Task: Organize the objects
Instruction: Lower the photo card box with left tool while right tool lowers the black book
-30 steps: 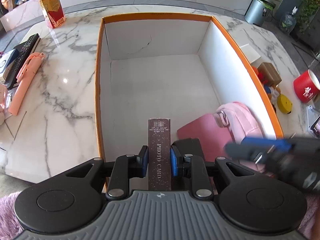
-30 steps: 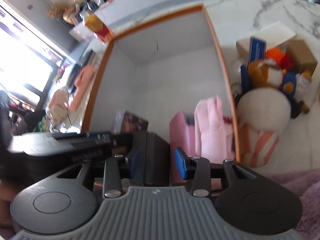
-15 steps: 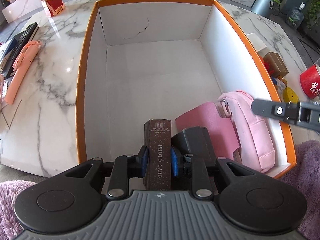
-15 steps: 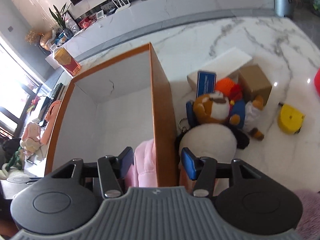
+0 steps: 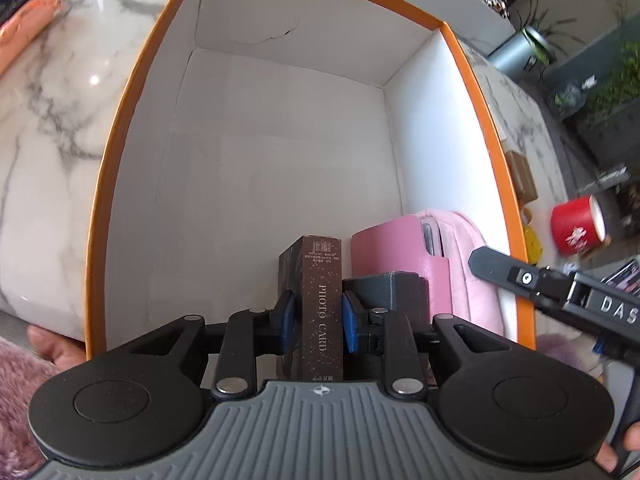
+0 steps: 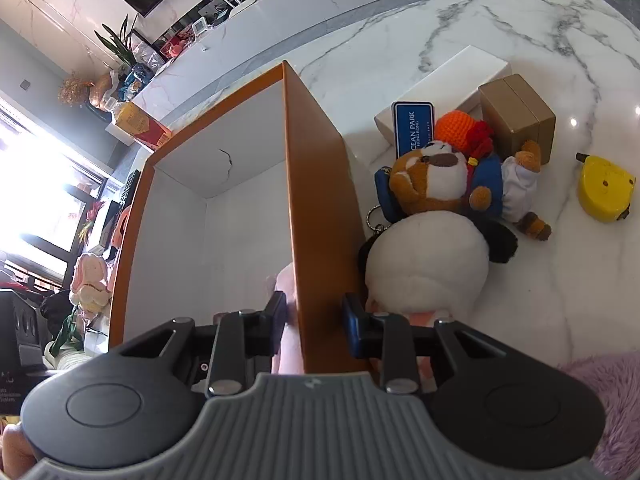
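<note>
down at the near end of the orange box (image 5: 105, 184) my left gripper (image 5: 317, 320) clamps the photo card box (image 5: 322, 304) upright beside the dark case (image 5: 386, 292), next i let go, while my right gripper (image 6: 314, 318), jaws just closing, straddles the box's right wall.

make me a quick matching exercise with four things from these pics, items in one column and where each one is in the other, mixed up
Items:
1. photo card box
2. pink pouch
3. panda plush
4. red cup

Places:
A. on the marble outside the orange box, against its side wall
B. between the left gripper pads
C. lying inside the orange box by its right wall
D. on the marble, apart from the orange box

Pairs: 1-B, 2-C, 3-A, 4-D
</note>
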The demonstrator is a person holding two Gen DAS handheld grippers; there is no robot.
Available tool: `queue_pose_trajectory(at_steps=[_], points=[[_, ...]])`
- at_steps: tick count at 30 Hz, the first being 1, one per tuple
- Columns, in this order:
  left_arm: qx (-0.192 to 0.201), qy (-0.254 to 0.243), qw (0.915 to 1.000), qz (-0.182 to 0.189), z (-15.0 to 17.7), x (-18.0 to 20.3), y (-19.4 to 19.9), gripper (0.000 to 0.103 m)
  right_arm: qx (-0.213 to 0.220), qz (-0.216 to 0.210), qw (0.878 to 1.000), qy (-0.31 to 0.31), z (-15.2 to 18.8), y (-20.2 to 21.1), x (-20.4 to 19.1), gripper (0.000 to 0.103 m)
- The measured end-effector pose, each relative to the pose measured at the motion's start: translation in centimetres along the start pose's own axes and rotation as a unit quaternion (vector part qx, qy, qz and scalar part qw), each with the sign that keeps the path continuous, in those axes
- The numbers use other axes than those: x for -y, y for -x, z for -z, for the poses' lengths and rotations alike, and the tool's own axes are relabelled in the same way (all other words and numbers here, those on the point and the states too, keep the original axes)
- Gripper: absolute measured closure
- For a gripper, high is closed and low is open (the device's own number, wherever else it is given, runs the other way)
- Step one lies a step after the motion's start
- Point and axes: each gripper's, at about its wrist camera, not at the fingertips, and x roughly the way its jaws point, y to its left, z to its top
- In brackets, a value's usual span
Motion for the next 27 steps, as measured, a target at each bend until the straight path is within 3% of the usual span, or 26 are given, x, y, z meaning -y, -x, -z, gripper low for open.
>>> queue_pose_trajectory(at_steps=[9,19,20,22,24,27], points=[[-0.006,-0.024,0.9997,0.005,0.4,0.1,0.4,0.073,-0.001,0.006,1.0,0.0,-0.1,0.0,-0.3,0.07],[-0.017,-0.069,0.9966,0.043,0.7,-0.4,2.2,0.066,0.008,0.025,1.0,0.013,0.4,0.4,-1.4,0.066],[-0.017,-0.07,0.9963,0.047,0.8,-0.5,2.3,0.065,0.008,0.027,0.999,0.019,0.4,0.6,-1.6,0.062],[-0.014,-0.066,0.9959,0.06,0.7,-0.7,2.5,0.06,0.007,0.025,0.999,0.028,0.5,0.8,-2.0,0.038],[-0.012,-0.056,0.9945,0.087,0.7,-0.6,2.9,0.037,0.001,0.028,0.999,0.044,0.7,0.8,-2.4,0.034],[-0.008,-0.062,0.9945,0.084,0.8,-0.4,3.0,0.036,-0.014,0.056,0.995,0.085,1.2,0.3,-3.5,0.024]])
